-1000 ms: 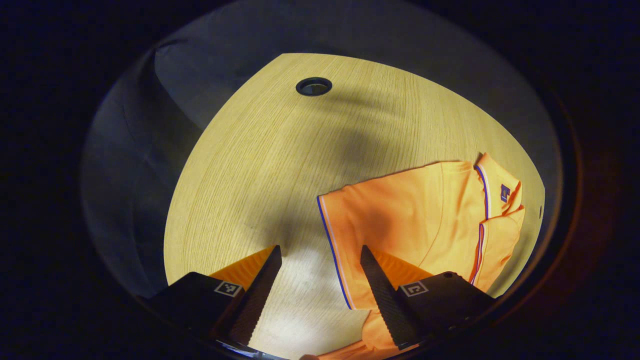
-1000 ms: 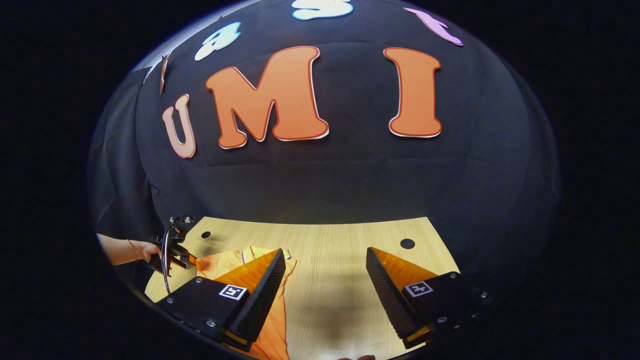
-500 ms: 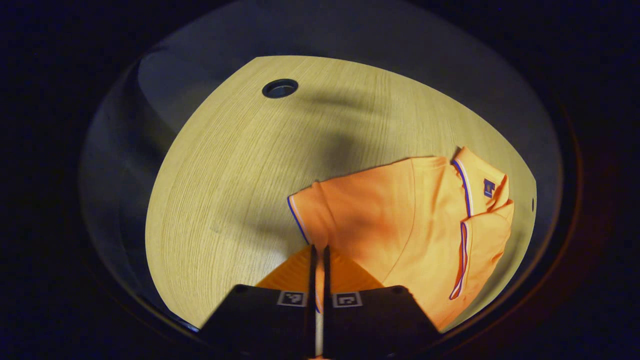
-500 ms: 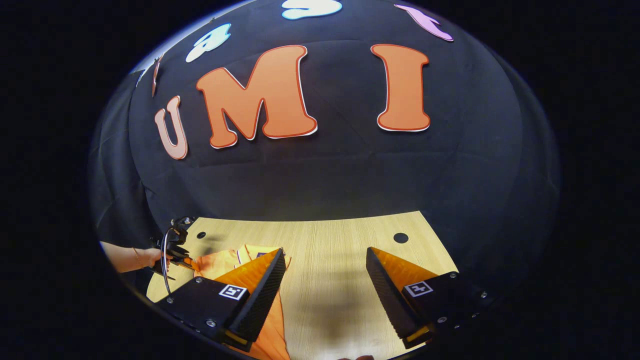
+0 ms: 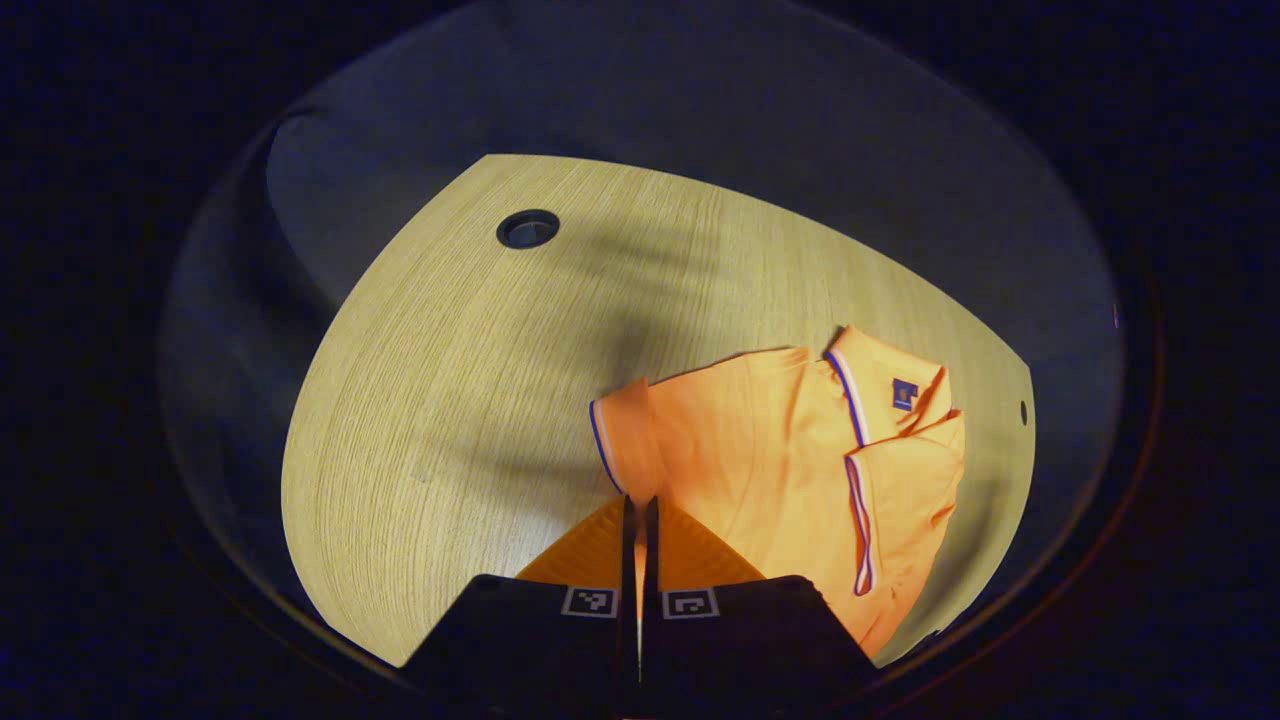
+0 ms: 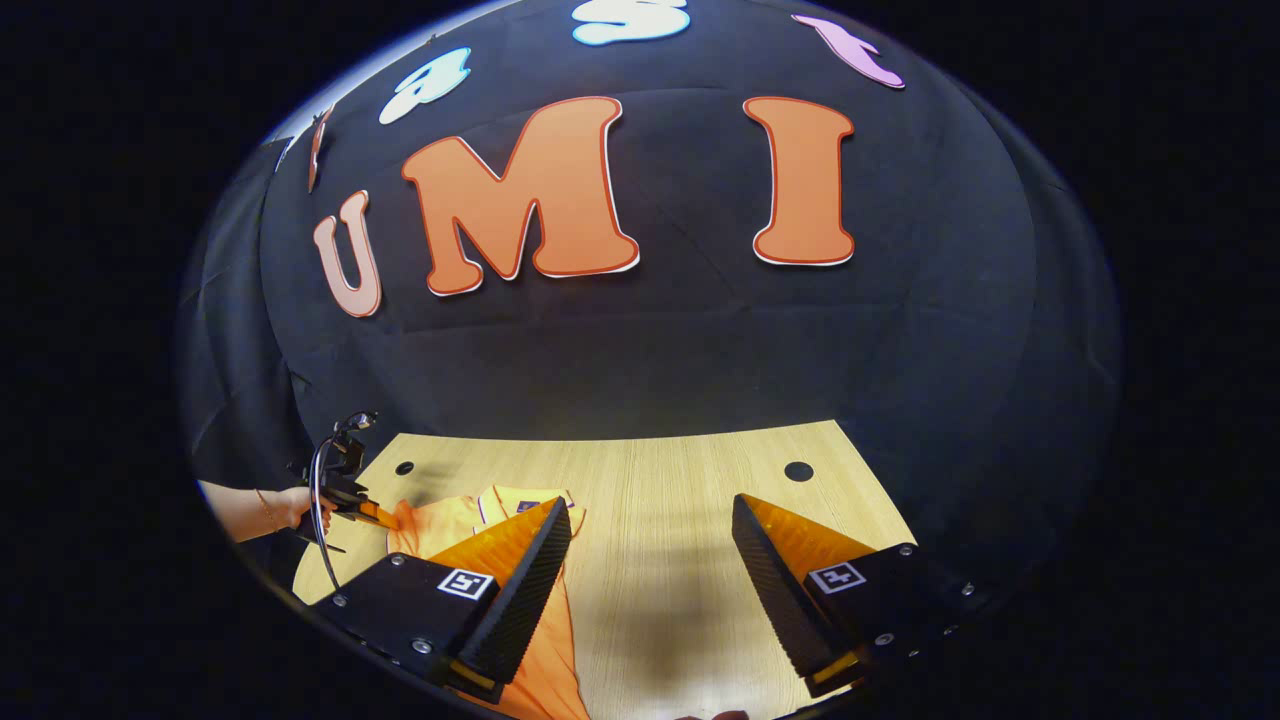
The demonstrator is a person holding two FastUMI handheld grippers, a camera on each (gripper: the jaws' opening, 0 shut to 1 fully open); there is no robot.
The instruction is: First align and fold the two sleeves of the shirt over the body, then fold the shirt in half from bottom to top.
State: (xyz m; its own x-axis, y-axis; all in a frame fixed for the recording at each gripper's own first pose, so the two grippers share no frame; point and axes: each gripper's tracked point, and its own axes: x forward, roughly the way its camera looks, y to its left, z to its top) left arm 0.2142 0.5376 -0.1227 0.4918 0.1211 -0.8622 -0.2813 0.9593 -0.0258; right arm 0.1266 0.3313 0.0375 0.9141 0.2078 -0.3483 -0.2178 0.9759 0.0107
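An orange polo shirt with blue-and-white trim lies on the wooden table, its collar toward the right. My left gripper is shut on the sleeve, whose cuff bunches up just past the fingertips. In the right gripper view the same shirt lies at the left, and a hand holds the left gripper at its sleeve. My right gripper stands open above the table with nothing between its fingers; one finger overlaps part of the shirt.
Round cable holes sit in the tabletop, seen too as holes near the far edge. Bare wood lies left of the shirt and ahead of the right gripper. The black booth wall rises behind the table.
The left gripper shut on the sleeve, then rose a little with it, bunching the cuff toward the body. The right gripper has barely moved and stays open.
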